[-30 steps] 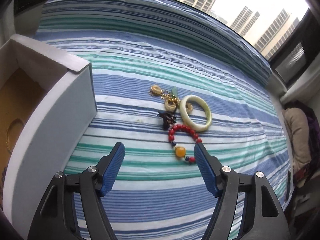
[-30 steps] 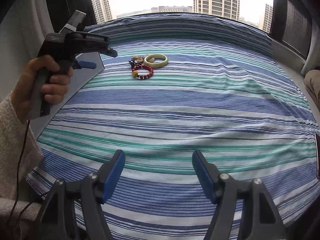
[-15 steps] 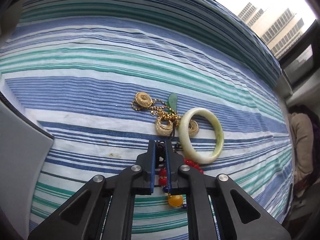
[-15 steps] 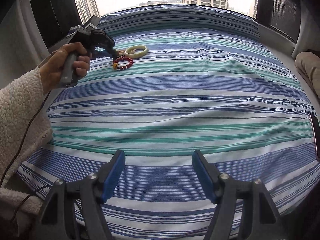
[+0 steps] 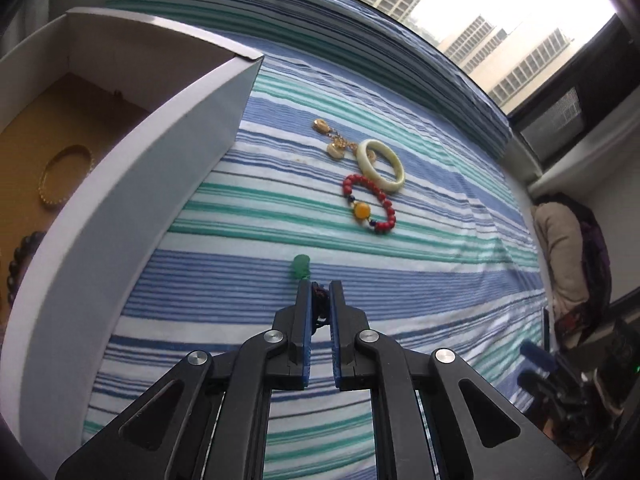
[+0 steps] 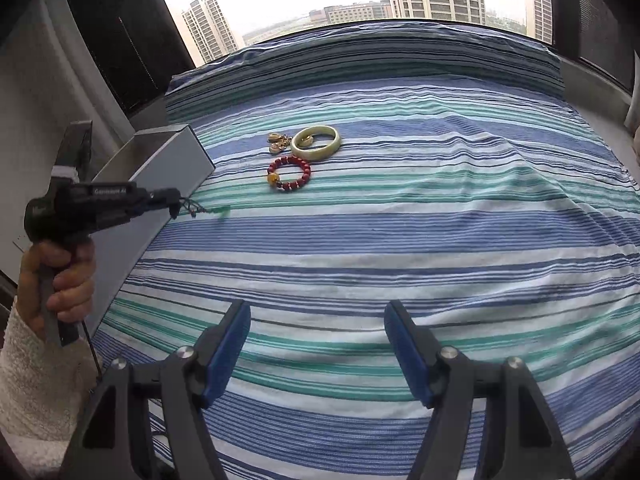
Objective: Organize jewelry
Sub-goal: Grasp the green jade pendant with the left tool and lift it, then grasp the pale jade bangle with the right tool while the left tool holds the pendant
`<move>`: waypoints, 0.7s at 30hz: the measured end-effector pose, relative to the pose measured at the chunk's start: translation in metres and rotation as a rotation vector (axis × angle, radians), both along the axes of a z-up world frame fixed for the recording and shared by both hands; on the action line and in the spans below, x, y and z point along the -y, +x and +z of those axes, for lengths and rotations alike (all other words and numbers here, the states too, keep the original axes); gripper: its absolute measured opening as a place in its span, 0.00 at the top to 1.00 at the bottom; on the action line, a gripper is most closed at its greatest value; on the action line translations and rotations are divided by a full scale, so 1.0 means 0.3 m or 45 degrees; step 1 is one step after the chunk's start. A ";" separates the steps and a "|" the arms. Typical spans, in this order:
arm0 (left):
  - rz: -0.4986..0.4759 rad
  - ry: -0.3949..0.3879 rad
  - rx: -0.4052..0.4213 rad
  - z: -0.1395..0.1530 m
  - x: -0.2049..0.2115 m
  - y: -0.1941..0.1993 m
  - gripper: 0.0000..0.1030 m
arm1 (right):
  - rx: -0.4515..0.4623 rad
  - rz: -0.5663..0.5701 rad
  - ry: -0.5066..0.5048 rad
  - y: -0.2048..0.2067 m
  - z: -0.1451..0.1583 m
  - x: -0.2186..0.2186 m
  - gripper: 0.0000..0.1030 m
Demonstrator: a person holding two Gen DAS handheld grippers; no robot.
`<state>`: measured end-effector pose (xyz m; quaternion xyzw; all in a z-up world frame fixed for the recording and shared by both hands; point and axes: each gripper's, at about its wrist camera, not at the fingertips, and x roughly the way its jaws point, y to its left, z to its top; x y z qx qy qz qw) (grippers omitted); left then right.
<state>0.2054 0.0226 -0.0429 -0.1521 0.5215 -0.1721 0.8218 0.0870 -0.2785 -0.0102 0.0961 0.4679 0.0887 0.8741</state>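
Green pendant [image 5: 301, 266] on dark cord, clenched in left gripper [image 5: 320, 292], near white box [image 5: 120, 184]; box holds gold bangle [image 5: 64, 178], dark beads [image 5: 18, 258]. Right-wrist view: right gripper [image 6: 316, 344] released, empty; red bracelet [image 6: 290, 173], jade bangle [image 6: 316, 143], gold charms [image 6: 278, 142] remain unsorted on far bedspread [image 6: 440, 220].

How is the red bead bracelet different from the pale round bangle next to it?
The red bead bracelet is a loop of many small red beads plus one big orange bead; the pale green bangle is a single smooth solid ring. The bracelet's loop looks uneven, while the bangle keeps a neat oval. Both lie flat on the striped bedspread, outside the white box.
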 end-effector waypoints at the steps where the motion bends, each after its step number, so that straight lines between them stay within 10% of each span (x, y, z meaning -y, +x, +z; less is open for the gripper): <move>1: 0.005 0.009 -0.005 0.000 -0.010 -0.025 0.94 | 0.012 0.023 0.019 0.047 0.010 -0.001 0.31; 5: 0.019 0.047 0.015 0.019 -0.061 -0.127 0.94 | 0.032 0.083 0.054 0.293 0.021 -0.011 0.31; 8: 0.025 0.071 0.041 0.034 -0.082 -0.204 0.94 | -0.042 0.133 0.101 0.505 -0.011 -0.044 0.73; 21: 0.056 0.058 0.015 -0.002 -0.132 -0.294 0.94 | -0.320 0.156 -0.071 0.961 -0.251 -0.301 0.80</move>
